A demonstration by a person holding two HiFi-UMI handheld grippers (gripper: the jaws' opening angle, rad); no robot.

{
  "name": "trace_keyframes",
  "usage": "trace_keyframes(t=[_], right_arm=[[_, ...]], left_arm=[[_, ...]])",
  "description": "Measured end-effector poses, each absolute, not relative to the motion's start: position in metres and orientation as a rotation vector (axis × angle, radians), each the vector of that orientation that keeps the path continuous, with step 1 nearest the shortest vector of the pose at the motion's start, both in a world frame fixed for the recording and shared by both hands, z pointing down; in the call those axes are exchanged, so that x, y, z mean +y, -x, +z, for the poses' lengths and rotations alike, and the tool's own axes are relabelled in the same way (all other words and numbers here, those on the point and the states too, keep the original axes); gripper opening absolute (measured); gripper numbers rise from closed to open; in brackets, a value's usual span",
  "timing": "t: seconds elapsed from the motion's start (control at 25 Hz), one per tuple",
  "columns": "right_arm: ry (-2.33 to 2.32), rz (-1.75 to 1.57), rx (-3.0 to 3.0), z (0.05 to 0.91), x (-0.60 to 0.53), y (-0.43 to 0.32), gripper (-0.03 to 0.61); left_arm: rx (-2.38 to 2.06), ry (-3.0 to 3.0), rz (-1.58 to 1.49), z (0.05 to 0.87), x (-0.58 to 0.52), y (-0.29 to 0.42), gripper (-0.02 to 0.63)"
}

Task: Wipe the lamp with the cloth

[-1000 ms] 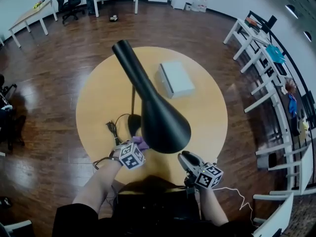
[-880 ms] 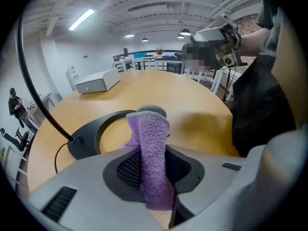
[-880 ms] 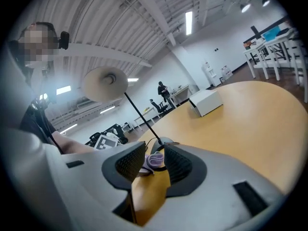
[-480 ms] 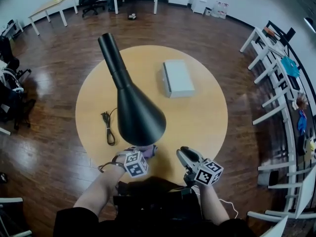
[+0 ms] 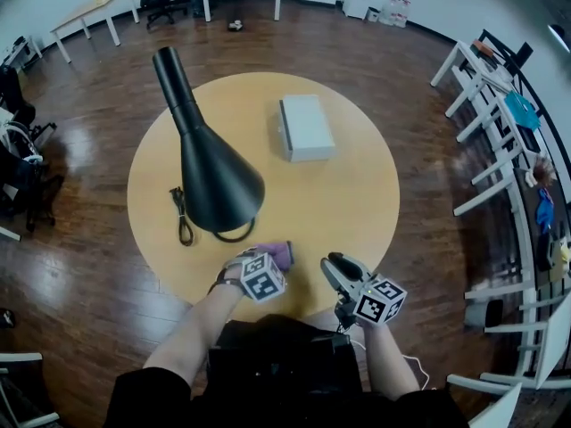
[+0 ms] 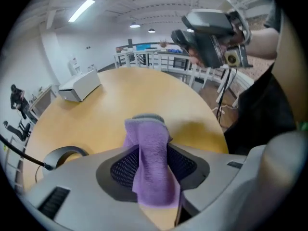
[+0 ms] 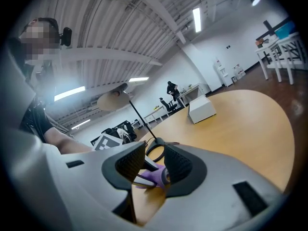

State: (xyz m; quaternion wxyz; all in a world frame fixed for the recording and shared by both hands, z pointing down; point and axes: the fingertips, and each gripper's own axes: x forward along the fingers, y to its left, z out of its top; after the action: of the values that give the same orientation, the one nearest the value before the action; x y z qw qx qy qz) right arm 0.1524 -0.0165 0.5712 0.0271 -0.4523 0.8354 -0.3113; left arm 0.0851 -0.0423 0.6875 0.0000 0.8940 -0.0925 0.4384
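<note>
Your lamp stands at the left side of the round surface. Its black cone shade leans over the base, and the long axis runs from the wide rim, which faces you, up along the neck toward the far-left edge. The purple cloth is at the near edge, just on your side of that rim.

The cloth lies between the jaws of your left gripper. They have just been opening, and the cloth looks draped between the pads rather than pinched. Its far end rests on the surface.

Your right gripper hovers at the near edge to the right. Its jaws are moderately apart with nothing between them.

From the left jaws the shade lies ahead and slightly left, so your left hand is clearly nearer. This fits either laying the cloth down after wiping or taking a fresh hold on it.

A grey box sits toward the far edge, well apart.
</note>
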Motion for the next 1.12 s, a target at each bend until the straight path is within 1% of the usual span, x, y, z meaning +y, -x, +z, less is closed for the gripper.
trace_keyframes(t=[0.04, 0.16, 0.24, 0.36, 0.56, 0.64, 0.68, 0.76, 0.8, 0.84, 0.88, 0.92, 0.96, 1.04, 1.12], right_arm=[[1.419, -0.958, 2.561, 0.572, -0.014, -0.157, 0.129], [1.472, -0.943, 2.511, 0.570, -0.013, -0.167, 0.129], [1.481, -0.927, 2.499, 0.566, -0.015, -0.164, 0.129], [1.480, -0.910, 2.523, 0.567, -0.018, -0.152, 0.129], [1.464, -0.865, 2.561, 0.558, -0.032, -0.134, 0.129], [1.454, -0.822, 2.576, 0.547, -0.041, -0.126, 0.129], [1.454, -0.799, 2.581, 0.542, -0.044, -0.122, 0.129], [1.453, -0.760, 2.586, 0.534, -0.049, -0.113, 0.129], [1.448, -0.747, 2.587, 0.532, -0.050, -0.111, 0.129], [1.444, -0.735, 2.591, 0.529, -0.051, -0.110, 0.129], [1.440, -0.721, 2.596, 0.526, -0.052, -0.109, 0.129], [1.437, -0.701, 2.604, 0.523, -0.055, -0.109, 0.129], [1.437, -0.676, 2.609, 0.517, -0.058, -0.109, 0.129], [1.446, -0.626, 2.595, 0.505, -0.063, -0.113, 0.129], [1.461, -0.575, 2.555, 0.493, -0.068, -0.120, 0.101]], left_arm=[[-0.293, -2.805, 1.290, 0.679, -0.041, -0.089, 0.190], [-0.285, -2.788, 1.012, 0.650, -0.040, -0.088, 0.206], [-0.306, -2.784, 0.841, 0.622, -0.044, -0.074, 0.204], [-0.419, -2.775, 0.622, 0.580, -0.061, -0.035, 0.204], [-0.725, -2.766, 0.427, 0.529, -0.095, 0.051, 0.204], [-0.884, -2.724, 0.304, 0.507, -0.111, 0.091, 0.203], [-0.973, -2.688, 0.220, 0.496, -0.119, 0.114, 0.183], [-1.151, -2.600, 0.021, 0.473, -0.130, 0.161, 0.168], [-1.226, -2.561, -0.083, 0.463, -0.132, 0.181, 0.117], [-1.279, -2.531, -0.182, 0.454, -0.132, 0.198, 0.088], [-1.315, -2.512, -0.269, 0.446, -0.131, 0.210, 0.085], [-1.344, -2.502, -0.337, 0.438, -0.130, 0.219, 0.029], [-1.374, -2.500, -0.385, 0.430, -0.128, 0.225, 0.009], [-1.433, -2.516, -0.440, 0.415, -0.124, 0.233, 0.000], [-1.462, -2.541, -0.475, 0.404, -0.119, 0.236, 0.000]])
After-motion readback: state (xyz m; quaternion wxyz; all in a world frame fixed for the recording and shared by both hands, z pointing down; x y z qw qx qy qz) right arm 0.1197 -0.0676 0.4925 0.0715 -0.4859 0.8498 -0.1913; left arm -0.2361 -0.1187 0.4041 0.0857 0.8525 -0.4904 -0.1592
